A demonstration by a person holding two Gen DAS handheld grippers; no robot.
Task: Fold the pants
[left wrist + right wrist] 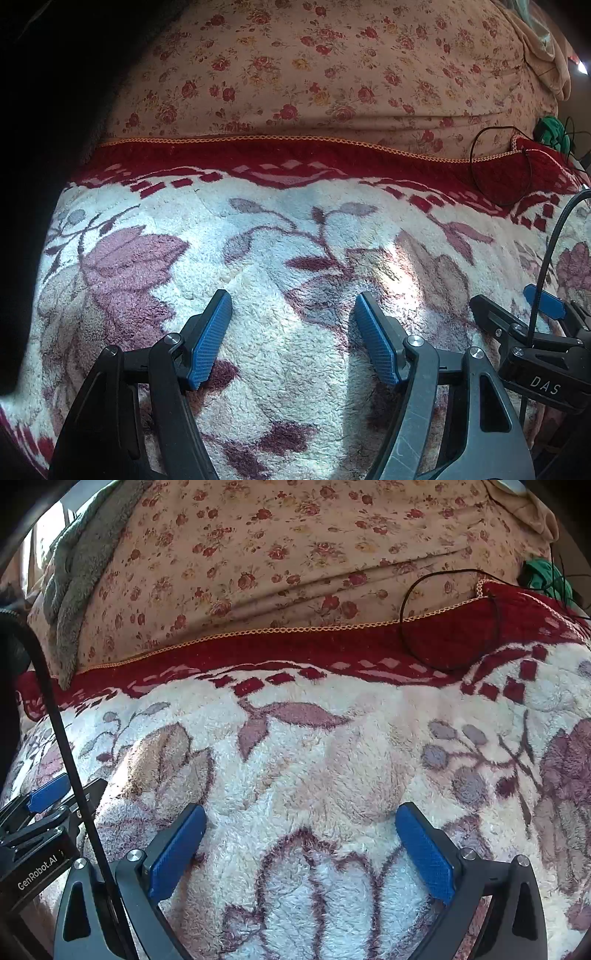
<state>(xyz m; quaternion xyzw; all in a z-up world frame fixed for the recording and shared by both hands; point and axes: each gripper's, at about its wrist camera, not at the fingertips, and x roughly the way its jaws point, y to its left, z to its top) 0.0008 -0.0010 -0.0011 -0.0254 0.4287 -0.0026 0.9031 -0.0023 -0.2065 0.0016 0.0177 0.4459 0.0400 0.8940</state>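
Note:
My left gripper [293, 301] is open and empty, its blue pads apart above a fluffy white blanket with purple flowers [280, 354]. My right gripper [301, 814] is open and empty over the same blanket [332, 775]. Each gripper shows at the edge of the other's view: the right one [517, 306] at the lower right, the left one [62, 786] at the lower left. A large black cloth [48, 110], possibly the pants, fills the left side of the left wrist view, apart from both grippers.
The blanket has a red border [295, 158] with gold trim. Beyond it lies a beige rose-print sheet [280, 554]. A thin black cable loop [443, 627] lies on the border. A grey fleece cloth [74, 583] lies at far left, a green item [546, 576] at far right.

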